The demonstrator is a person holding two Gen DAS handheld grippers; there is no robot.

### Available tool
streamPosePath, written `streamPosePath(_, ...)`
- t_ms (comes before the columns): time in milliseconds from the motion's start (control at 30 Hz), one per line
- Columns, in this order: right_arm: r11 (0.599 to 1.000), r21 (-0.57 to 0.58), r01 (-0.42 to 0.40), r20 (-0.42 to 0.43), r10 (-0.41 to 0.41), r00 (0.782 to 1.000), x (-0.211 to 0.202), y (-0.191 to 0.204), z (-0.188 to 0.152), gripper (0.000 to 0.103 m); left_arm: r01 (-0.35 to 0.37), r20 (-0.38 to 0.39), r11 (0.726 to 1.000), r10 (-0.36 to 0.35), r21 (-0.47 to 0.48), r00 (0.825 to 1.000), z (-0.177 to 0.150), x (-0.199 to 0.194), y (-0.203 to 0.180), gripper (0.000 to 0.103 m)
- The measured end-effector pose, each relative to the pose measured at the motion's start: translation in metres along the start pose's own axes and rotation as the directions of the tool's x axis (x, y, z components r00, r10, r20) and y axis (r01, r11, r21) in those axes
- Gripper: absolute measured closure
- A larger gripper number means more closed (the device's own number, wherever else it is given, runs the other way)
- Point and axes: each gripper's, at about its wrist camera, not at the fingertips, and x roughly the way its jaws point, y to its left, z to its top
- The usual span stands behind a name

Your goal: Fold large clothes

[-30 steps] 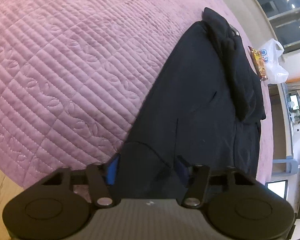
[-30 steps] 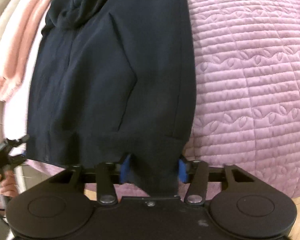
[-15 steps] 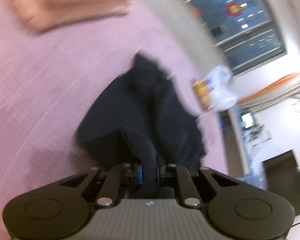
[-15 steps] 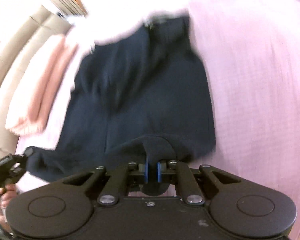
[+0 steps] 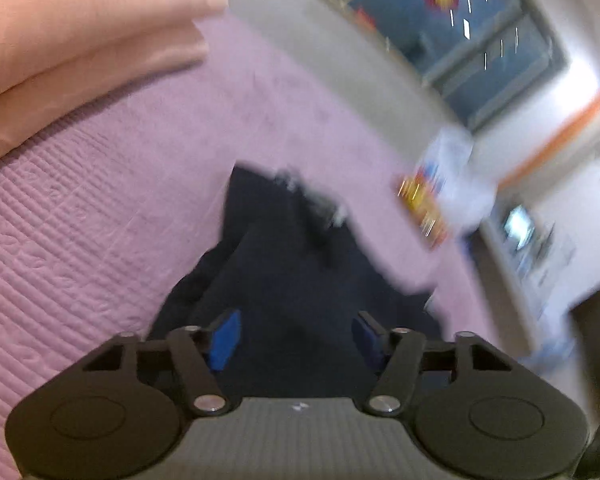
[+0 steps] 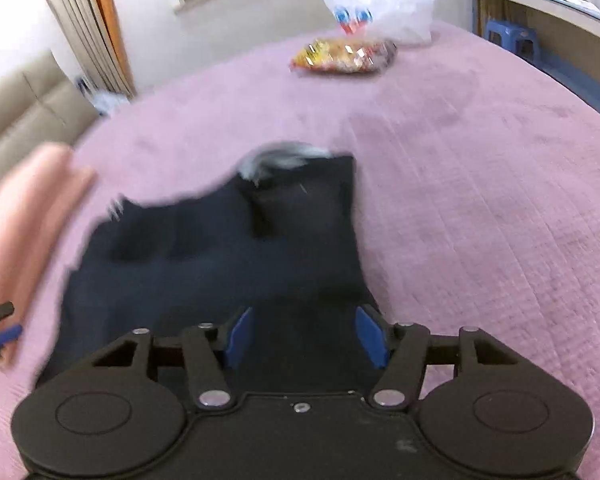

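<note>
Dark garment (image 6: 220, 264) folded on bedspread (image 6: 480, 200)
Its long axis runs away from you; your left gripper (image 5: 296, 334) and right gripper (image 6: 306, 334) jaws are opening, clamping nothing.

1. A bed with a quilted pink cover (image 6: 480, 200) fills the room
2. A dark window (image 5: 460, 28) sits at one o'clock in the left view
3. A beige padded headboard (image 6: 24, 108) at ten o'clock, striped curtains (image 6: 84, 28) at eleven in the right view
</note>
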Motion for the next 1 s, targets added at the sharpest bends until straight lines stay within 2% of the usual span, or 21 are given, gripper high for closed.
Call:
streamPosePath(100, 0.998, -0.039, 0.052, -0.014, -0.053, 0.999, 0.008, 0.004, -0.003, 0.032, -0.045, -0.040, 0.995, 0.049, 0.094, 0.998, 0.003, 0.016, 0.000, 0.043)
streamPosePath(300, 0.990, -0.082, 0.114, 0.051, -0.111, 0.993, 0.041, 0.017, 0.029, 0.032, -0.039, -0.056, 0.984, 0.049, 0.176, 0.997, 0.041, 0.063, 0.003, 0.043)
streamPosePath(433, 0.990, -0.073, 0.121, 0.032, -0.119, 0.992, 0.073, 0.013, 0.052, 0.032, -0.040, -0.068, 0.973, 0.057, 0.228, 0.996, 0.061, 0.085, 0.000, 0.043)
streamPosePath(500, 0.992, -0.055, 0.118, 0.013, -0.117, 0.993, 0.086, 0.009, 0.059, 0.032, -0.050, -0.072, 0.965, 0.071, 0.256, 0.995, 0.066, 0.096, -0.002, 0.039)
streamPosePath(667, 0.993, -0.004, 0.119, -0.018, -0.119, 0.993, 0.107, 0.001, 0.060, 0.032, -0.032, -0.121, 0.955, 0.070, 0.295, 0.990, 0.069, 0.120, -0.005, 0.039)
streamPosePath(733, 0.994, 0.012, 0.108, -0.035, -0.108, 0.994, 0.112, 0.000, 0.058, 0.032, -0.050, -0.162, 0.951, 0.103, 0.304, 0.981, 0.065, 0.133, -0.005, 0.043)
streamPosePath(767, 0.995, 0.015, 0.102, -0.042, -0.101, 0.994, 0.115, -0.001, 0.056, 0.032, -0.054, -0.171, 0.950, 0.111, 0.308, 0.979, 0.063, 0.136, -0.005, 0.051)
streamPosePath(833, 0.996, 0.017, 0.088, -0.056, -0.087, 0.995, 0.119, 0.001, 0.054, 0.032, -0.047, -0.176, 0.949, 0.106, 0.311, 0.979, 0.057, 0.137, -0.004, 0.070)
streamPosePath(867, 0.997, 0.013, 0.077, -0.055, -0.076, 0.996, 0.121, 0.002, 0.053, 0.033, -0.043, -0.168, 0.949, 0.100, 0.313, 0.981, 0.054, 0.135, -0.005, 0.092)
streamPosePath(900, 0.997, 0.006, 0.071, -0.052, -0.071, 0.996, 0.121, 0.004, 0.052, 0.038, -0.047, -0.147, 0.947, 0.099, 0.318, 0.984, 0.051, 0.131, -0.006, 0.093)
streamPosePath(967, 0.997, -0.032, 0.077, -0.047, -0.078, 0.996, 0.117, 0.011, 0.050, 0.080, -0.078, -0.094, 0.937, 0.117, 0.340, 0.989, 0.045, 0.118, -0.014, 0.095)
streamPosePath(1000, 0.995, -0.063, 0.082, -0.034, -0.084, 0.996, 0.113, 0.014, 0.049, 0.083, -0.094, -0.079, 0.930, 0.130, 0.356, 0.988, 0.043, 0.113, -0.018, 0.095)
